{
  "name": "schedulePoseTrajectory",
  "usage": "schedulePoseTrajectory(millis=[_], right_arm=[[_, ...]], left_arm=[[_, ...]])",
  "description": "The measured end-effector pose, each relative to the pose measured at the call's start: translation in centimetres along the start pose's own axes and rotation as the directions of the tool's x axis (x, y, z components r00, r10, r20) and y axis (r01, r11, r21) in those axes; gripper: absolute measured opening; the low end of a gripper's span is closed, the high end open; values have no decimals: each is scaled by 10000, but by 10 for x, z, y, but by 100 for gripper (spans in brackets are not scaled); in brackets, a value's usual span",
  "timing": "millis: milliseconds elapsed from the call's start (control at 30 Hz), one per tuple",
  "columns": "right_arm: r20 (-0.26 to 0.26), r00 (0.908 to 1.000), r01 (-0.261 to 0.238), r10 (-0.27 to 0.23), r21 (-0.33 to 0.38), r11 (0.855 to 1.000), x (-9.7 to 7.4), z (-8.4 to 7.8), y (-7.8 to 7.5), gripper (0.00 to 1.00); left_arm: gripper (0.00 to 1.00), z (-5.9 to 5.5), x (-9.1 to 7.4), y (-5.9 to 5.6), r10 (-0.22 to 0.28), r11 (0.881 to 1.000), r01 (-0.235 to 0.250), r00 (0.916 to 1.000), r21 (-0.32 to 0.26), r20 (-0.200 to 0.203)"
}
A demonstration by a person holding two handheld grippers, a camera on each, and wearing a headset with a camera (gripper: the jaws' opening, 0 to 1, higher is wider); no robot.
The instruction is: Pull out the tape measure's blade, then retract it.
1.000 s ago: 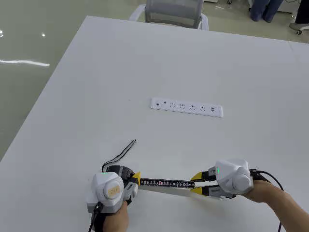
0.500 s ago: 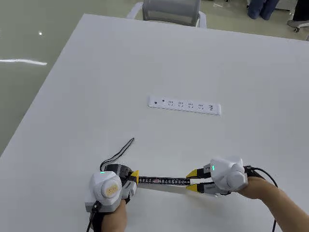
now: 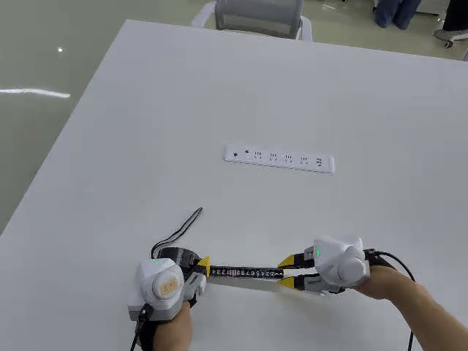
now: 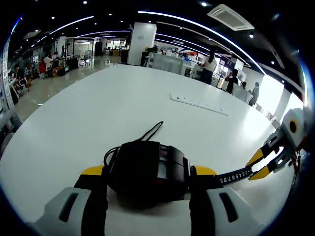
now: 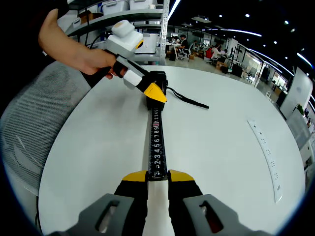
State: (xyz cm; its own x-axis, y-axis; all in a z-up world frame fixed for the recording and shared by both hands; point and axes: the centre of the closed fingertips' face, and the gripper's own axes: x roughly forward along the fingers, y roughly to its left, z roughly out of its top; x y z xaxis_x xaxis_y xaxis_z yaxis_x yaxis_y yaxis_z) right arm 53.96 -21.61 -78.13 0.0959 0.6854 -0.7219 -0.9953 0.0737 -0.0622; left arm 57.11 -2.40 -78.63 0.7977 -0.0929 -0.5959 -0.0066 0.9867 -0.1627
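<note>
Tape measure [image 4: 147, 164], a black case, lies on the white table [image 3: 183, 110] on the person's side of the power strip [image 3: 278, 159], well apart from it, with the left gripper [image 4: 147, 173] clamped across its two sides. From the head view much of the case is hidden behind that gripper's body. Its blade [image 5: 156, 142] runs out flat along the tabletop to the right gripper [image 5: 157, 176], whose yellow-tipped jaws are pressed together on the blade's end; the end hook is covered by them and cannot be made out. The blade's numerals are too small to read from the head view, though the right gripper view shows single digits near the jaws. A thin black wrist strap [image 3: 183, 230] trails from the case toward the power strip, stopping well short of it. A black cable [image 3: 395, 259] loops from the right gripper on the side away from the strip. Nothing lies between the blade and the power strip. Beyond the strip, a grey mesh office chair [image 3: 259, 14] at the table's far edge is cut off by the frame. Glossy pale floor [image 3: 44, 88] surrounds the table, and the gripper views show an open office with ceiling light strips.
</note>
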Motion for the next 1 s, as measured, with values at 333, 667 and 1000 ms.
schedulePoseTrajectory(millis=[333, 667, 1000], right_arm=[[6, 10000, -26, 26, -42, 10000, 2, 4, 1, 14], [51, 10000, -76, 77, -82, 9999, 7, 5, 0, 14], [66, 9999, -90, 91, -166, 9998, 8, 8, 0, 14]], left_arm=[[65, -1, 0, 1, -13, 10000, 13, 10000, -62, -2], [65, 1, -1, 1, -25, 9999, 24, 10000, -120, -4], [65, 0, -1, 1, -97, 9997, 97, 10000, -245, -12]])
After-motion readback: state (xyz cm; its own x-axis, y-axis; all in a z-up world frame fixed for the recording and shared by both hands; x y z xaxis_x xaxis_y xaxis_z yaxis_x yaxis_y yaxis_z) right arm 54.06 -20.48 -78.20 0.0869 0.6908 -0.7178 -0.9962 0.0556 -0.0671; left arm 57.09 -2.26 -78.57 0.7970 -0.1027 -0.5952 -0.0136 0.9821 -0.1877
